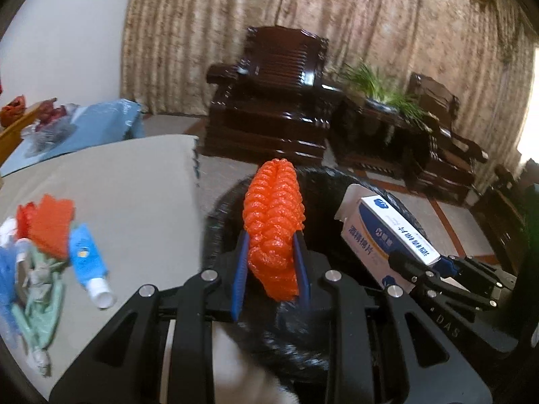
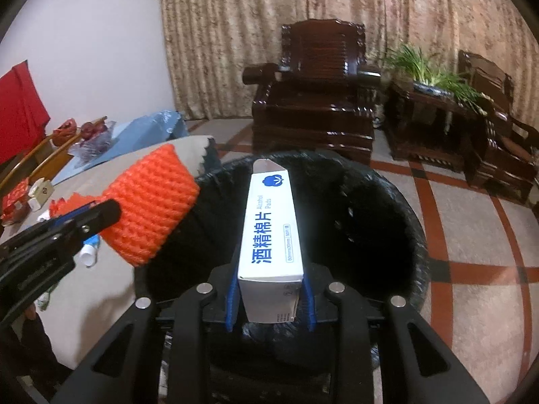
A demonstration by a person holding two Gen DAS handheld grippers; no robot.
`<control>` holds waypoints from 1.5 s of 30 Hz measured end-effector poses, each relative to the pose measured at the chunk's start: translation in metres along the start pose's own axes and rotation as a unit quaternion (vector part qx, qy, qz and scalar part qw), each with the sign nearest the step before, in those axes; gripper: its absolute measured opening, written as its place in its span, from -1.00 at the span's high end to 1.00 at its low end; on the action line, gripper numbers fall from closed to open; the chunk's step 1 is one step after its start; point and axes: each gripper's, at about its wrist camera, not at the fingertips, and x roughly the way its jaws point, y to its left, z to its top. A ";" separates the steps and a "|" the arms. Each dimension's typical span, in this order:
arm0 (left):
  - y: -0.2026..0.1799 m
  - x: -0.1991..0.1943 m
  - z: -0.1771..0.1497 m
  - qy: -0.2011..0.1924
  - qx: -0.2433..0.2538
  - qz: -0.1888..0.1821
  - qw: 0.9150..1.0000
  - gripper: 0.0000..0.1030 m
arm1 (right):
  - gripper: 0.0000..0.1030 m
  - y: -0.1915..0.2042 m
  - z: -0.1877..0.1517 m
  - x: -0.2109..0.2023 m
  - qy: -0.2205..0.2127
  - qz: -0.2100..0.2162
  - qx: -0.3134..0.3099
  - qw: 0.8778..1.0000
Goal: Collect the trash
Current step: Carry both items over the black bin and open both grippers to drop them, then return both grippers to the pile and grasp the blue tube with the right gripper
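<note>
A curtained room with dark wooden armchairs (image 2: 313,101) lies behind a grey table (image 1: 134,181) at frame left. There, a blue tube (image 1: 89,262) and crumpled scraps (image 1: 37,269) lie on the table. At centre, the left gripper (image 1: 271,262) pinches an orange foam net (image 1: 273,225), knobbly and upright, over the black-lined bin (image 2: 387,222). To the right, the right gripper (image 2: 269,299) clamps a white alcohol-pad box (image 2: 269,229) above the bin's open mouth.

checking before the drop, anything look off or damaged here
Only the alcohol pads box in the right gripper: its far end flap hangs open. The orange foam net in the left gripper looks intact.
</note>
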 end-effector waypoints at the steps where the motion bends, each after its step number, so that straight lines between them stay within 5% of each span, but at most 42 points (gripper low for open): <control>1: -0.002 0.004 -0.002 0.005 0.002 -0.002 1.000 0.52 | 0.43 -0.003 -0.002 0.002 0.004 -0.002 0.002 1.000; 4: -0.008 0.019 -0.007 0.024 0.008 -0.013 1.000 0.43 | 0.41 -0.011 -0.009 0.005 0.017 -0.006 0.009 1.000; 8: -0.006 0.027 -0.013 0.033 0.005 -0.020 0.999 -0.07 | 0.30 -0.014 -0.014 0.008 0.026 -0.011 0.009 1.000; 13: 0.004 0.020 -0.013 0.026 -0.009 -0.017 0.999 -0.26 | -0.51 -0.013 -0.018 0.002 0.022 -0.021 0.012 0.999; 16: 0.016 0.003 -0.013 0.006 -0.016 0.006 1.000 -0.62 | -0.87 -0.009 -0.014 -0.005 0.003 -0.025 0.011 1.000; 25: 0.093 -0.068 -0.012 -0.049 -0.041 0.109 0.992 -0.76 | -0.88 0.044 0.004 -0.017 -0.035 0.033 -0.009 0.999; 34: 0.186 -0.126 -0.031 -0.062 -0.077 0.236 0.967 -0.76 | -0.88 0.136 0.012 -0.009 -0.051 0.118 -0.077 0.989; 39: 0.218 -0.138 -0.048 -0.059 -0.089 0.276 0.955 -0.76 | -0.87 0.187 0.007 0.008 -0.045 0.158 -0.124 0.979; 45: 0.240 -0.134 -0.066 -0.047 -0.106 0.289 0.950 -0.76 | -0.64 0.234 -0.007 0.045 -0.013 0.182 -0.158 0.971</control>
